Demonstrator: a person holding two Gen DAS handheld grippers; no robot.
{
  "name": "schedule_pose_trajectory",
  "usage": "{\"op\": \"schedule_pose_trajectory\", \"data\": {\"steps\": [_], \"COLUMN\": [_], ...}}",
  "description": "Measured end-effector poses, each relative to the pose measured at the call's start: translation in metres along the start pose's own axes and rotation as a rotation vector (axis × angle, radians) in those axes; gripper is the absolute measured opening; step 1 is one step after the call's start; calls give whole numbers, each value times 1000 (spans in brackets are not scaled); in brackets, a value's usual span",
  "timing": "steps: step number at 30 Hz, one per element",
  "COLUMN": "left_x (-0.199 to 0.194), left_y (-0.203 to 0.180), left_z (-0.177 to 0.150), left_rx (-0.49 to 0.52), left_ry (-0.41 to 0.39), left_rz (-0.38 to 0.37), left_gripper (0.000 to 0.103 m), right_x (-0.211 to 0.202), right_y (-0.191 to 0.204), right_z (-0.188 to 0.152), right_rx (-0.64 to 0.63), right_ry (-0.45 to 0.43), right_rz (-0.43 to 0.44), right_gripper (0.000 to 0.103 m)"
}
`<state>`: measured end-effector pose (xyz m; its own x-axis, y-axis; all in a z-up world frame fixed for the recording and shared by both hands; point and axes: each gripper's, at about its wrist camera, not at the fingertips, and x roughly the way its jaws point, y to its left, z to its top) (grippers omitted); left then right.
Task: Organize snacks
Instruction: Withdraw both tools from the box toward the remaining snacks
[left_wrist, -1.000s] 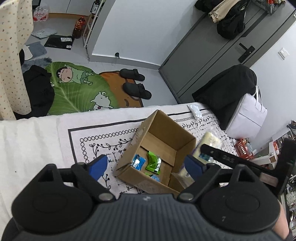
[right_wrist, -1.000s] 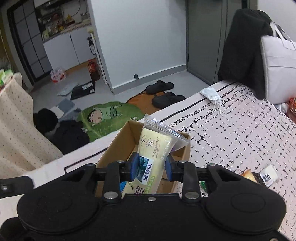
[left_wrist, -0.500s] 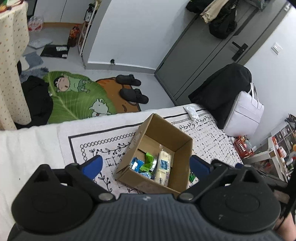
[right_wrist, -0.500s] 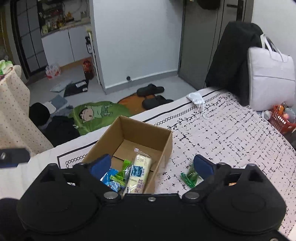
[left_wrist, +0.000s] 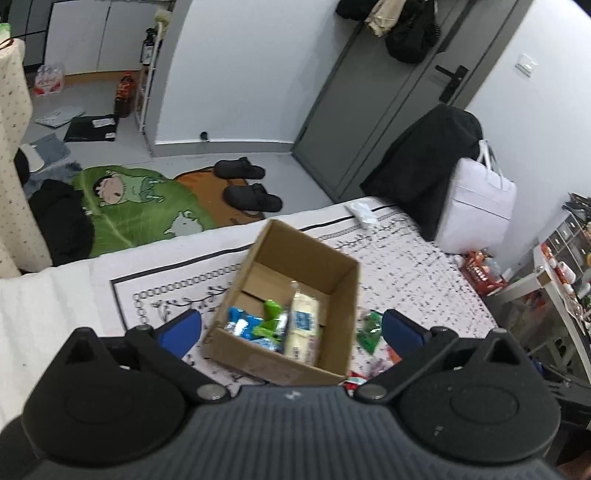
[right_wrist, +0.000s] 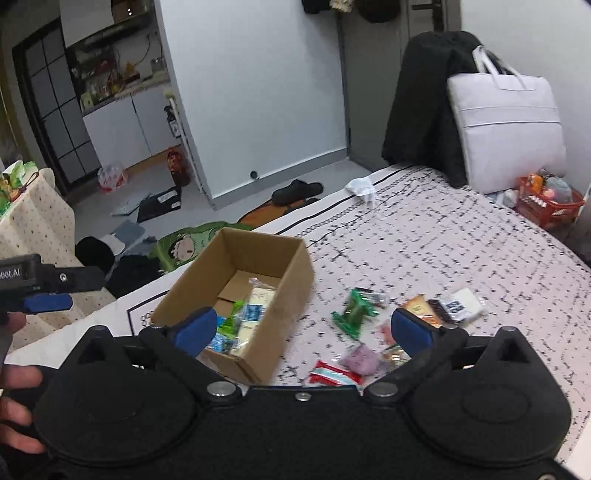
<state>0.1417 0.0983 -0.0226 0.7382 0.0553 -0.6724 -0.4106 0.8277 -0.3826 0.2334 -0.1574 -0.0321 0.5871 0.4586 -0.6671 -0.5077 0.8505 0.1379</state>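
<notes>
**Q:** Box (right_wrist: 236, 295) position, and what does it hold?

**A:** It sits on the patterned bedspread (right_wrist: 461, 236), centre-left in the right wrist view and centre in the left wrist view. Inside lie a pale yellow packet (left_wrist: 304, 326), a green one (left_wrist: 271, 317) and a blue one (left_wrist: 238, 321).

**Q:** Where are the loose snacks?

**A:** On the bedspread right of the box in the right wrist view: a green packet (right_wrist: 356, 312), an orange one (right_wrist: 419, 306), a white one (right_wrist: 461, 304), a pink one (right_wrist: 360, 358) and a red one (right_wrist: 334, 374), blurred.

**Q:** And the grippers?

**A:** The left gripper (left_wrist: 291, 330) is spread wide, nothing held; the box shows between its blue pads (left_wrist: 181, 330). The right gripper's (right_wrist: 301, 330) jaws are opening, also empty. A hand (right_wrist: 16, 406) shows at lower left.
</notes>
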Motion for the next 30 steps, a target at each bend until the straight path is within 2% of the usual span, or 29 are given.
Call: {"op": "schedule_pose_trajectory", "data": {"steps": [3,7,17,22,30], "left_x": [1,-1,13,26,44], "left_y": [-13,-25,-72,-87,-114], "left_z": [-4,-10,-31,-42,-57], "left_rx": [27,14,153,157,176], "left_ry": [-5,-28,-20,26,52], "left_rz": [0,-50,-5,-7,8], "left_gripper": [103,103,103,103,103], "right_x": [-5,-12,-14,-12,-11], "right_y": [-14,-35,-75,-88,-107], "right_z": [-4,-6,-28,-38,-45], "right_rx": [13,55,112,123,149], "right_ry": [-14,-37,-70,-58,-52], "right_rz": [-15,-16,-24,-9,-24], "right_gripper": [102,102,102,102,102]}}
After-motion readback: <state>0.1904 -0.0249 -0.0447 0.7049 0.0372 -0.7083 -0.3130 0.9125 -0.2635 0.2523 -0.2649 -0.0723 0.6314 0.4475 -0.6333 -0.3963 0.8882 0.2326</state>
